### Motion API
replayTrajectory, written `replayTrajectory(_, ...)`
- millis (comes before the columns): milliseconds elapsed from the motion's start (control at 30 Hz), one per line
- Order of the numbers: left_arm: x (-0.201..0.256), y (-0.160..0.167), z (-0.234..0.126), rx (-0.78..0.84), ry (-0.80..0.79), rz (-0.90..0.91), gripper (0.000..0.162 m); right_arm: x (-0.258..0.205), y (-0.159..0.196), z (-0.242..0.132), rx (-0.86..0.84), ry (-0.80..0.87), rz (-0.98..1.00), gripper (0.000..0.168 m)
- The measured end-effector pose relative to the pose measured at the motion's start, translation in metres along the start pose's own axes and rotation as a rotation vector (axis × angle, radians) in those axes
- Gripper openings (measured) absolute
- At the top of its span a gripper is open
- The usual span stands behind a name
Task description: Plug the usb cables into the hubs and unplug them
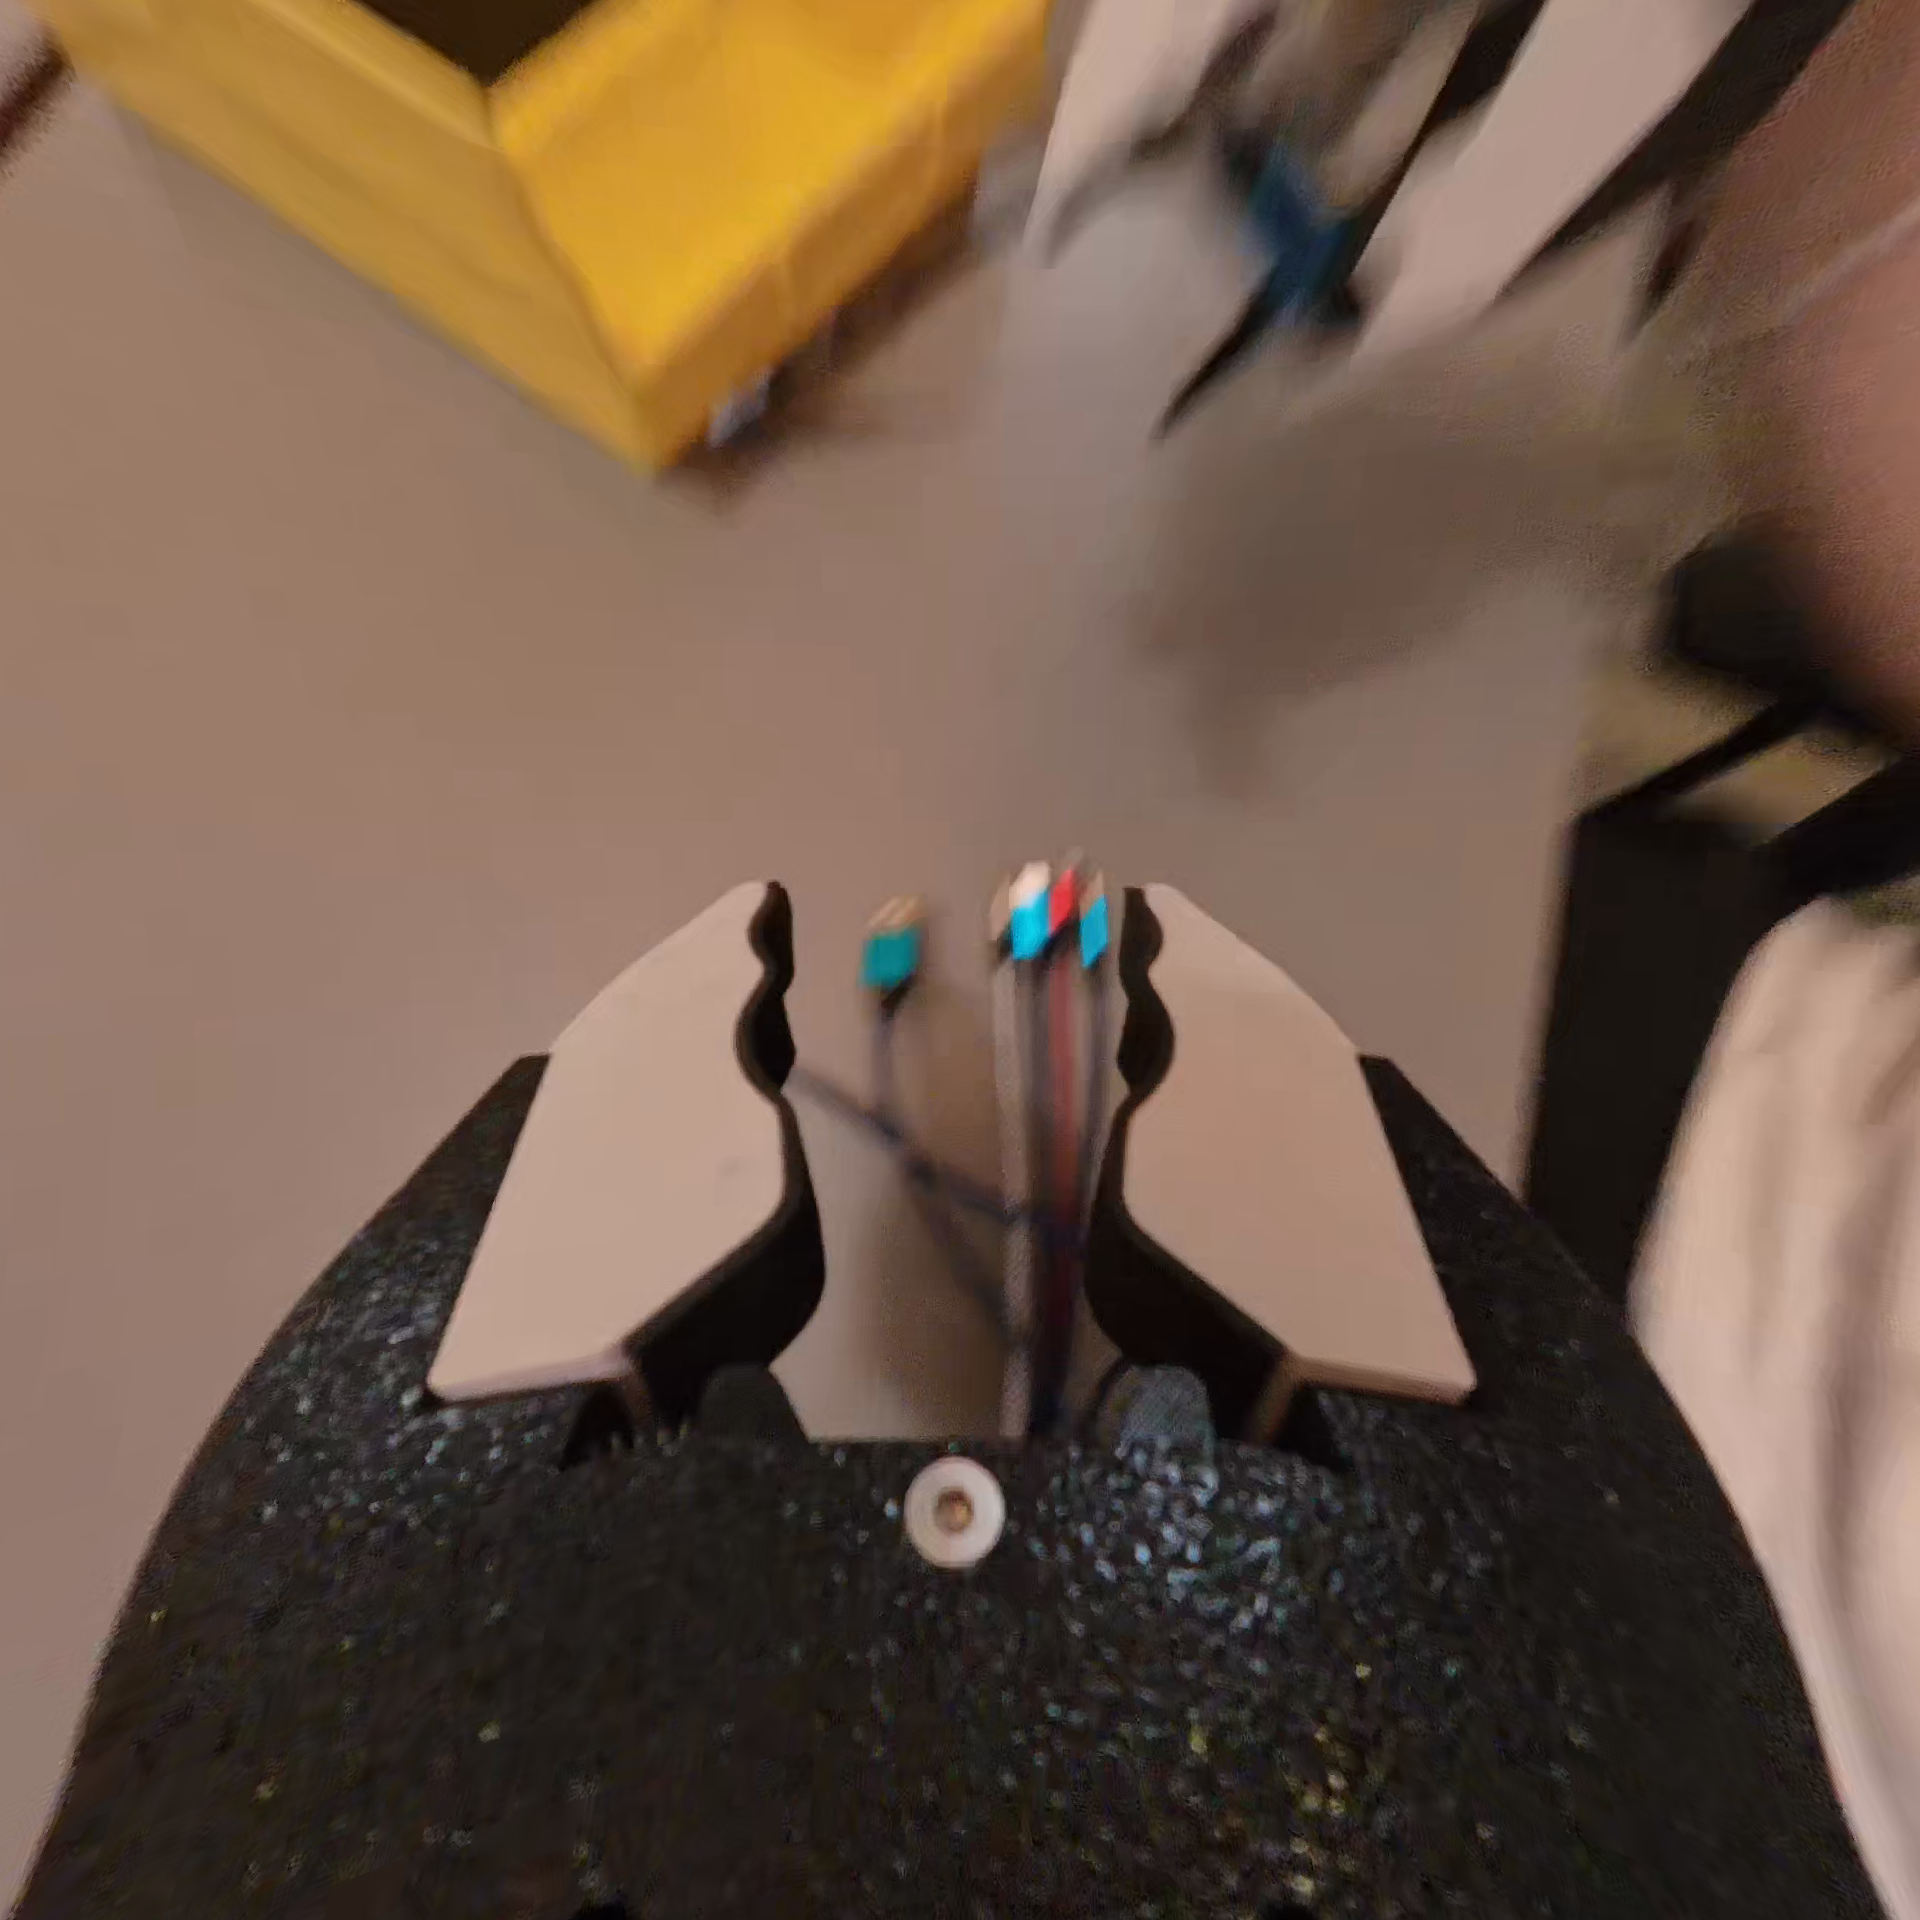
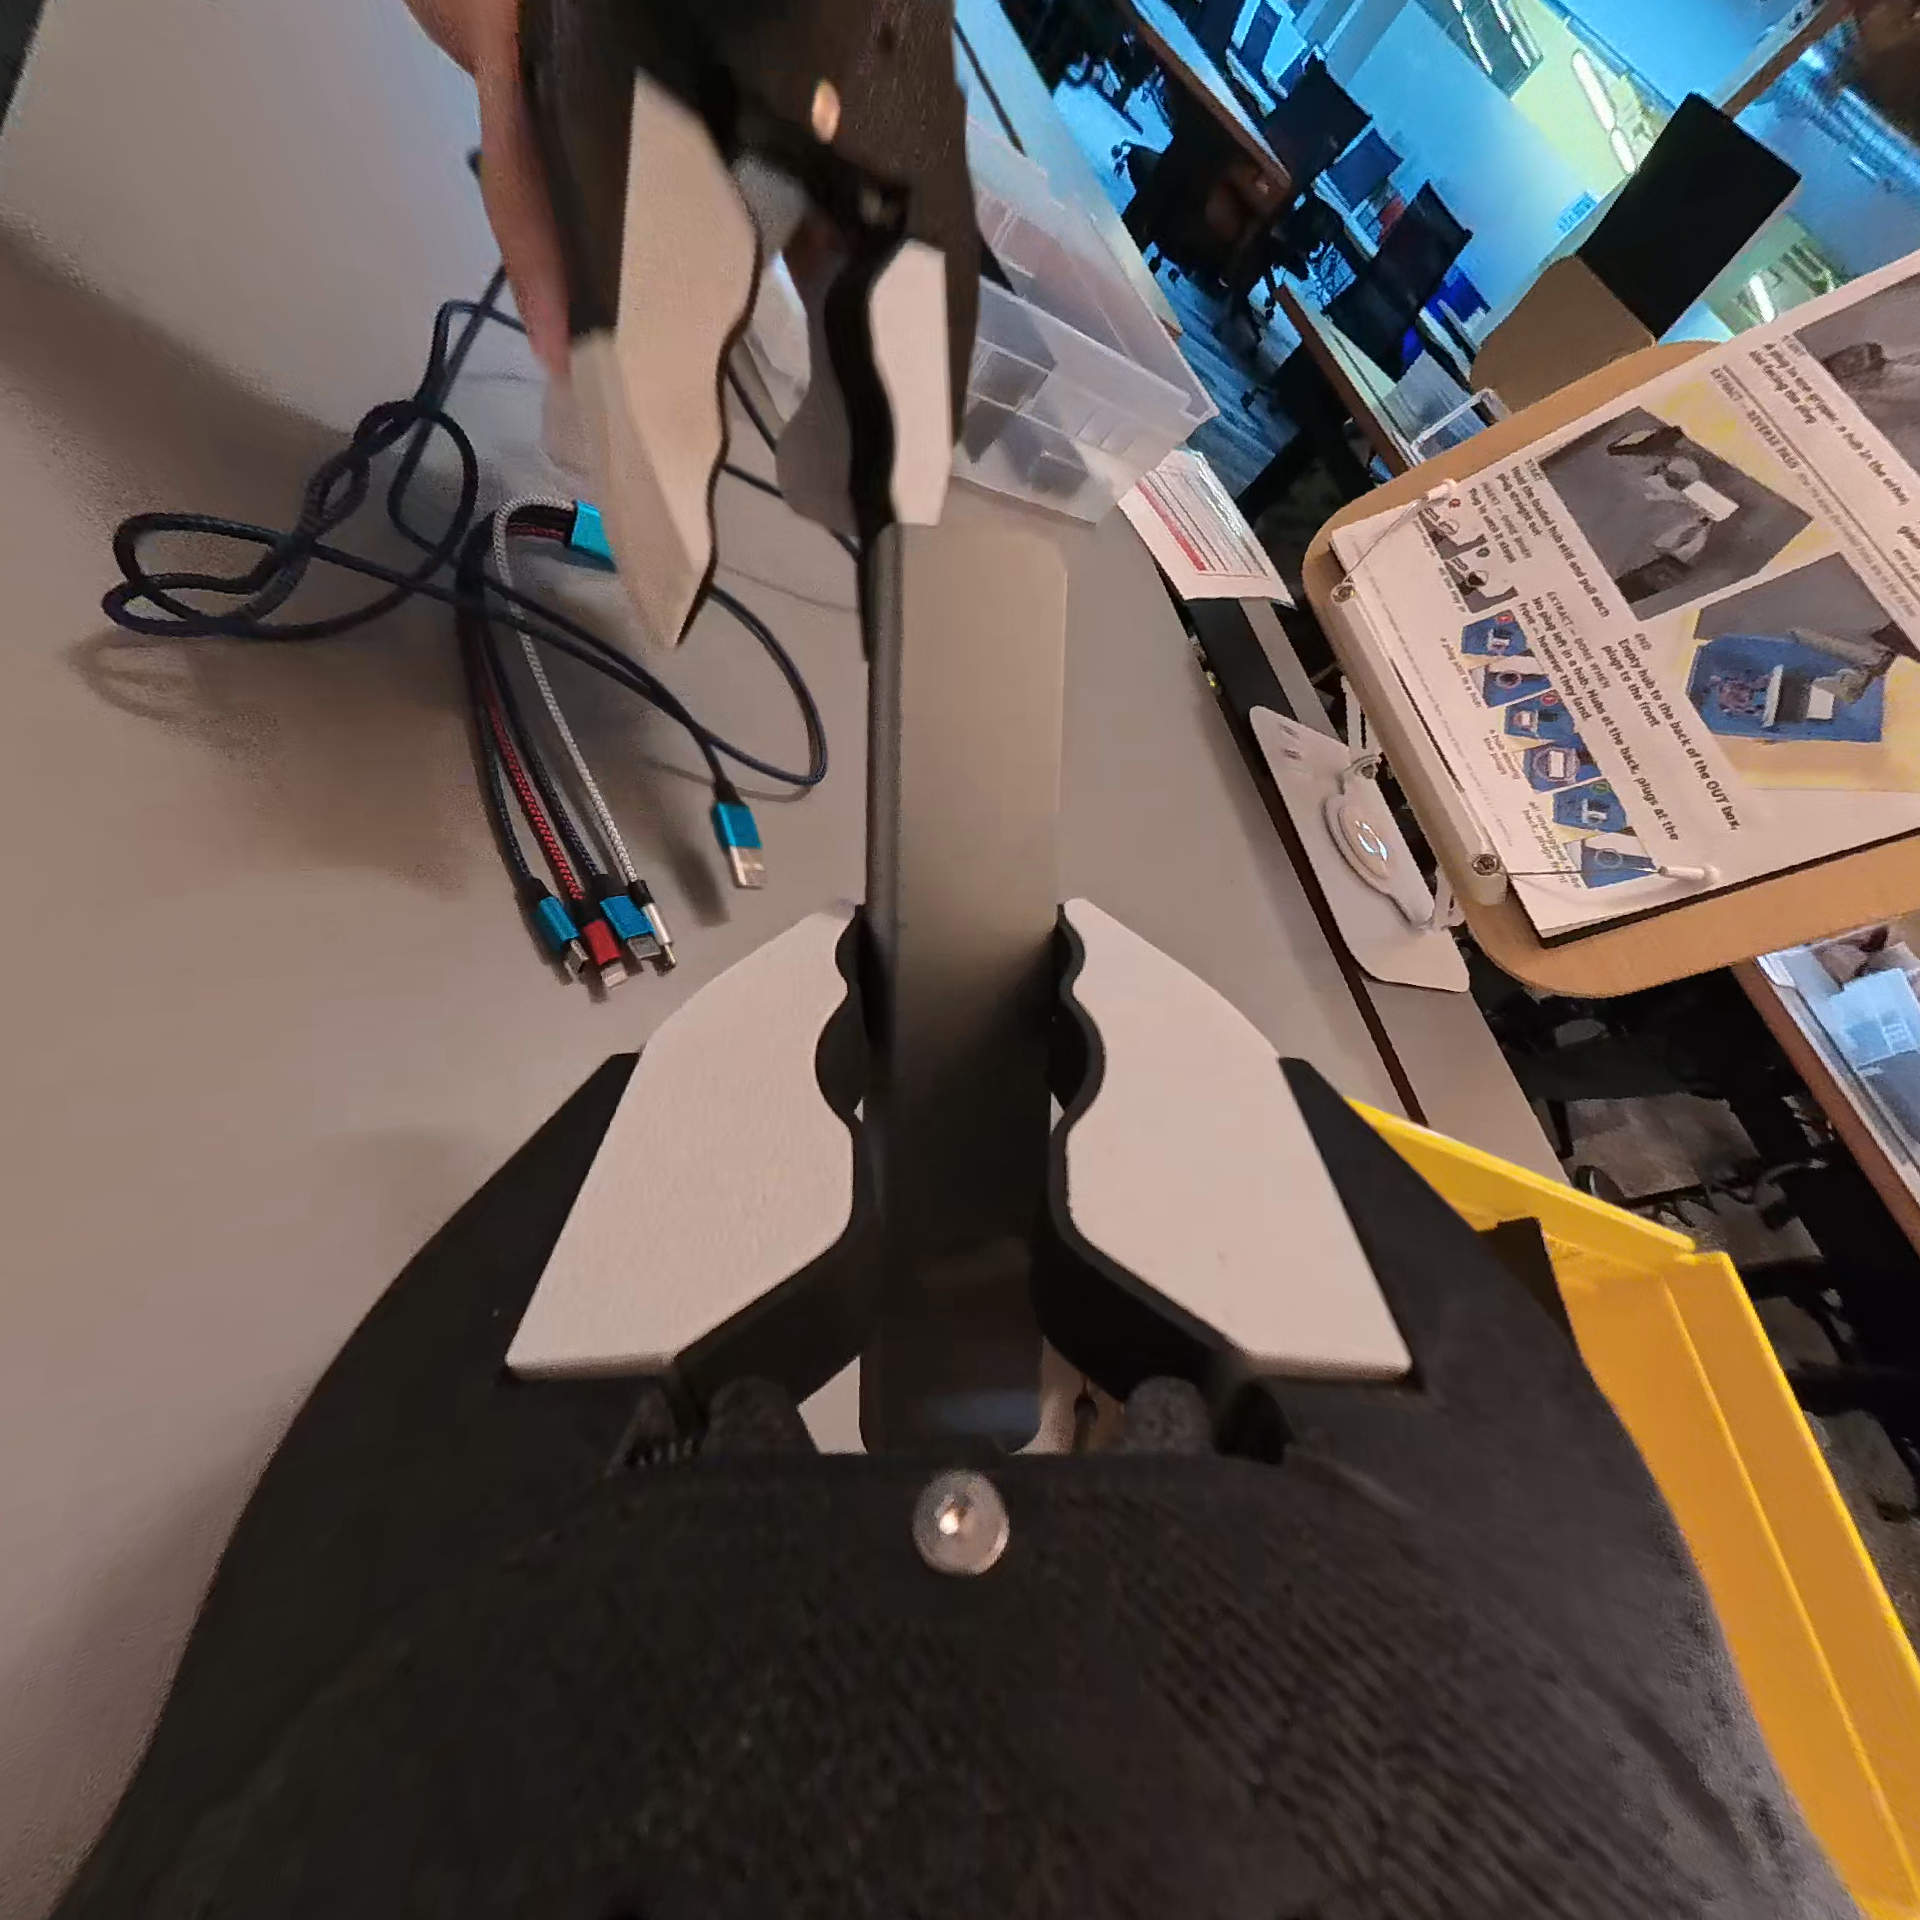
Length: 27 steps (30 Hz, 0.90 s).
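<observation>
Right gripper [image 2: 961,935]: fingers clamped on the dark hub [image 2: 966,790].
Left gripper [image 1: 958,914]: fingers apart, empty, above the cables [image 1: 1044,925].
Cables: on the surface [image 2: 260,1039], left of the hub.
Yellow bin [image 1: 582,208]: beyond the cables.

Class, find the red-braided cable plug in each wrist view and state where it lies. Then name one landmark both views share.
Left wrist view: the red plug lies on the table between the open left tongs, close to the right finger, among blue plugs.
Right wrist view: the red plug lies lower left of centre, left of the right tongs gripping the dark hub.
Shared landmark: the yellow box.
</observation>
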State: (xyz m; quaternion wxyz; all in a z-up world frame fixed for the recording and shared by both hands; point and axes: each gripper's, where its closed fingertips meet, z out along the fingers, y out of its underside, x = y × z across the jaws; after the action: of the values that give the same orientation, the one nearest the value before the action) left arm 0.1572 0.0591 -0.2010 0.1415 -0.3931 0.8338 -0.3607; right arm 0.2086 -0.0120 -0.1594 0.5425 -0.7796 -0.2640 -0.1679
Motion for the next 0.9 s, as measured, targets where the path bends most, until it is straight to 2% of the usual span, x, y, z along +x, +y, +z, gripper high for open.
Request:
replayTrajectory(100, 0.037, -0.056, -0.016, 0.269, 0.19, -0.126, 0.064, -0.002, -0.002, 0.006, -0.02, -0.002, -0.028, 0.031)
replayTrajectory(167, 0.041, -0.063, -0.015, 0.265, 0.186, -0.174, 0.067, -0.004, -0.002, 0.009, -0.037, -0.005, -0.043, 0.031)
replayTrajectory(267, 0.037, -0.066, -0.004, 0.25, 0.158, -0.236, 0.062, -0.009, -0.007, 0.014, -0.041, -0.018, -0.074, 0.031)
replayTrajectory(300, 0.037, -0.067, 0.0, 0.244, 0.175, -0.266, 0.057, -0.011, -0.01, 0.015, -0.034, -0.023, -0.083, 0.031)
replayTrajectory(367, 0.046, -0.072, 0.003, 0.283, 0.262, -0.298, 0.021, -0.014, -0.013, 0.018, -0.04, -0.035, -0.091, 0.031)
replayTrajectory(467, 0.046, -0.072, 0.005, 0.33, 0.313, -0.337, 0.017, -0.012, -0.01, 0.019, -0.052, -0.022, -0.106, 0.032)
replayTrajectory(600, 0.044, -0.076, -0.003, 0.447, 0.461, -0.478, 0.012, -0.008, -0.019, 0.017, 0.032, 0.004, -0.076, 0.033)
replayTrajectory(733, 0.011, -0.073, -0.031, 0.581, 0.416, -0.554, 0.01, 0.028, -0.023, -0.004, 0.074, 0.214, -0.025, 0.054)
replayTrajectory(833, -0.018, -0.069, -0.067, 0.668, 0.317, -0.555, 0.01, 0.054, -0.028, -0.033, 0.208, 0.334, 0.097, 0.047)
replayTrajectory(900, -0.033, -0.073, -0.093, 0.738, 0.242, -0.545, 0.01, 0.05, -0.035, -0.043, 0.33, 0.266, 0.18, 0.043)
